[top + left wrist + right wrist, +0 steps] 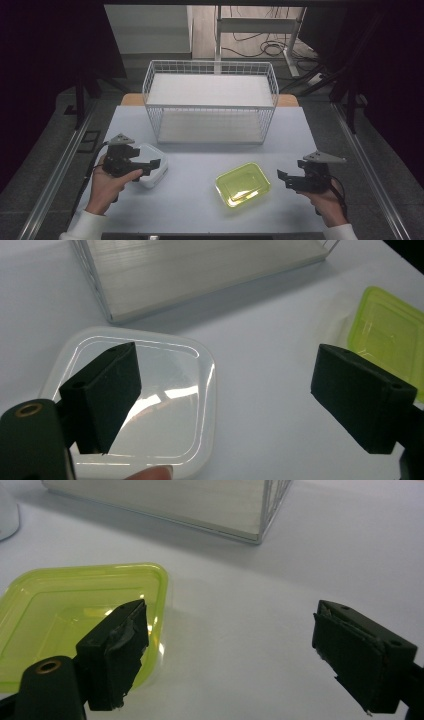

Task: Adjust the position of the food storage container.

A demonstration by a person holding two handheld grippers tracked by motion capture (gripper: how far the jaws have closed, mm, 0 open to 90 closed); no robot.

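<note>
High view: left gripper (150,165) gapes empty above the clear square plastic container (152,172); right gripper (286,177) wide open, empty, beside the yellow-green translucent plastic container (243,184).

A white wire basket (210,102) stands at the far side of the table (200,200).

Black claws (152,165) (284,176), grey three-cornered top plates, black trailing cables, white sleeves (82,226).

Bare table (195,165) lies between the white container (152,170) and green container (243,184); the wire basket (210,102) blocks the far edge.
</note>
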